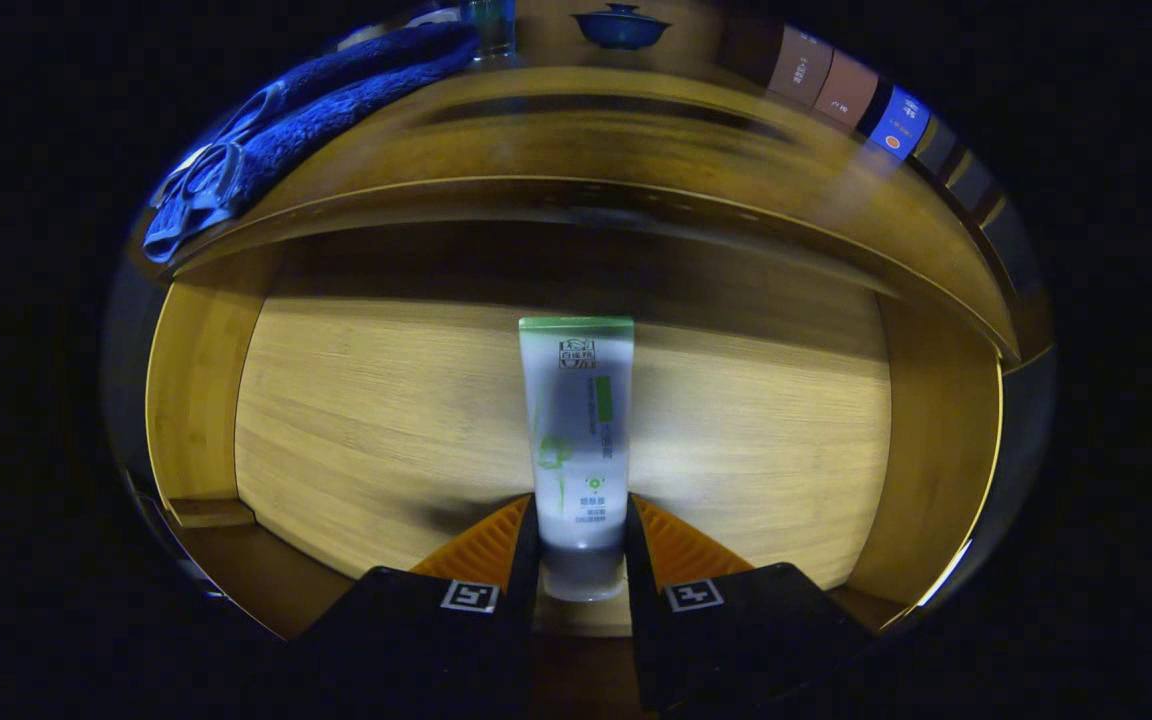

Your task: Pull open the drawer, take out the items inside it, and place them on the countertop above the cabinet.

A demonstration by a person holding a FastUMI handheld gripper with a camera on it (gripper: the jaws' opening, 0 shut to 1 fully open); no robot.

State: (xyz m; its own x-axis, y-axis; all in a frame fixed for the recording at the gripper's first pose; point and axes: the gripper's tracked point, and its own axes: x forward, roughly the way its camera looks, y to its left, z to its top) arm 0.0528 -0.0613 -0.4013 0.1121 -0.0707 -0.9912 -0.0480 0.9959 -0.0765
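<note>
The wooden drawer stands pulled open below me, its pale bamboo floor lit. A white tube with a green end and green print is clamped at its cap end between my two fingers. My gripper is shut on this tube, both fingers pressing its sides. The tube points away from me over the drawer floor; whether it rests on the floor or is lifted off it I cannot tell. Beyond the drawer runs the cabinet's wooden countertop.
A blue towel lies on the countertop's left part. A dark blue lidded bowl and a glass stand at the far back. Several boxes line the back right. Drawer side walls rise left and right.
</note>
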